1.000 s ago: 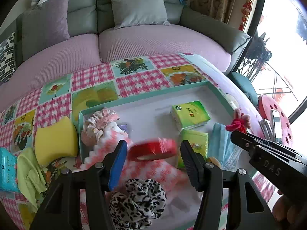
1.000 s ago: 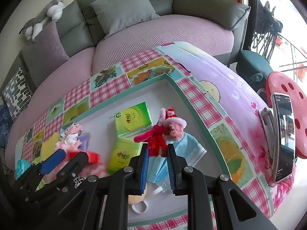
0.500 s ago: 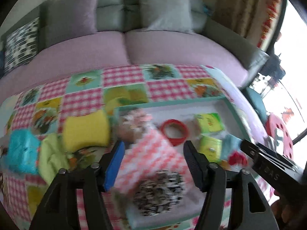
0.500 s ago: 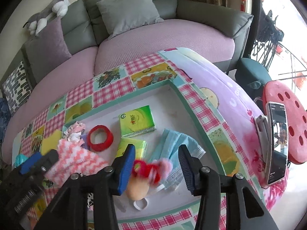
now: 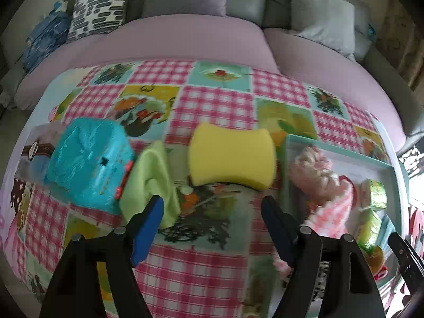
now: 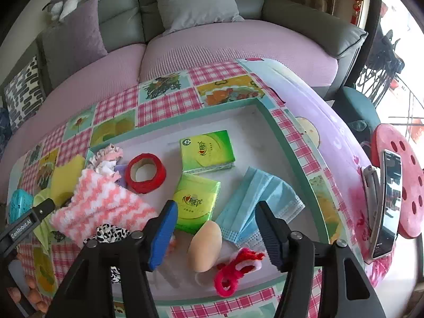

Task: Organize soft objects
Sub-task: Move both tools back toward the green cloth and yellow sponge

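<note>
My left gripper point(image 5: 212, 206) is open and empty above the tablecloth, just in front of a yellow sponge point(image 5: 232, 157). A green cloth point(image 5: 151, 177) and a teal packet point(image 5: 87, 161) lie to its left. My right gripper point(image 6: 214, 212) is open and empty over the tray point(image 6: 281, 143). Below it lie a beige puff point(image 6: 205, 246), a red fuzzy toy point(image 6: 237, 266), a blue face mask point(image 6: 262, 198) and two green tissue packs point(image 6: 206, 151). A red band point(image 6: 145, 169), a pink-white cloth point(image 6: 103, 204) and scrunchies also sit in the tray.
A pink sofa point(image 6: 238, 45) with grey cushions curves behind the table. A pink stool point(image 6: 405, 180) with a phone point(image 6: 387, 206) stands at the right. A leopard scrunchie point(image 6: 111, 234) lies at the tray's front left.
My left gripper let go of the red band into the tray and swung left toward the sponge. My right gripper opened and dropped the red fuzzy toy at the tray's front.
</note>
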`<state>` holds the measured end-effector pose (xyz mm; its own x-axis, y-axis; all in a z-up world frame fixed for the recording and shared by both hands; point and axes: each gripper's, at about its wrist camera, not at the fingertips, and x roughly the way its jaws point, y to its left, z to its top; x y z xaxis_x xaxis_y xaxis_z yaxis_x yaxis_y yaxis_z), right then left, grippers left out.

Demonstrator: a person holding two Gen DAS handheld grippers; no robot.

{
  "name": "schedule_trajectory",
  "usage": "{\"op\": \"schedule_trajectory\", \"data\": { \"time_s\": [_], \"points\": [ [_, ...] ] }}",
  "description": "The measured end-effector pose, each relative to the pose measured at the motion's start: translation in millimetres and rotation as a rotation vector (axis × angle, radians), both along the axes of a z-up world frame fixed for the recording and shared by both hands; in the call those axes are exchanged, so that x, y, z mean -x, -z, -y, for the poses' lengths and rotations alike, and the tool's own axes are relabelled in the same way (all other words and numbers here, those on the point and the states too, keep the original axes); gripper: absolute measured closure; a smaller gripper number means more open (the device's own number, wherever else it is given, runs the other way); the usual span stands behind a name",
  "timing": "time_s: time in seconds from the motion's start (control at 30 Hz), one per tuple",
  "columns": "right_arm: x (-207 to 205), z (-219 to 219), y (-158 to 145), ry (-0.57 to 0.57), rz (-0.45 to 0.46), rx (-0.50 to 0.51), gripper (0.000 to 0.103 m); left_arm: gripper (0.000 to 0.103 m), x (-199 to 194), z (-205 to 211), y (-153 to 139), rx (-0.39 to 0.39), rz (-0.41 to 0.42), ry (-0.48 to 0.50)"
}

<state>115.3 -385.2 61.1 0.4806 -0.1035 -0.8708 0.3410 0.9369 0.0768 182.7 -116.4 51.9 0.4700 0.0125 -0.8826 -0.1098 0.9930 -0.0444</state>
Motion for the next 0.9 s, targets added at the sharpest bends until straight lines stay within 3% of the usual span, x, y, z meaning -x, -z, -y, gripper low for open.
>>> {"op": "schedule_trajectory", "data": {
  "time_s": [0.03, 0.17, 0.27, 0.6, 0.9],
  "points": [
    [-1, -2, 0, -0.002, -0.003, 0.003, 0.025, 0.015, 0, -4, 1, 0.001, -0.002, -0.01],
    [-3, -9, 0, -0.021, -0.001, 0.014, 0.017, 0.014, 1, -12, 0, 0.006, 0.004, -0.031],
    [-4, -16, -2, -0.033, 0.007, 0.013, 0.0, 0.014, 0, -18, 1, 0.008, 0.005, -0.048],
    [-11, -49, -9, -0.131, 0.039, -0.001, 0.0, 0.014, 1, -33, 1, 0.014, 0.007, -0.079],
    [-15, -72, -10, -0.179, 0.034, 0.004, 0.0, 0.014, 7, -37, -3, 0.045, 0.006, -0.044]
  ]
}}
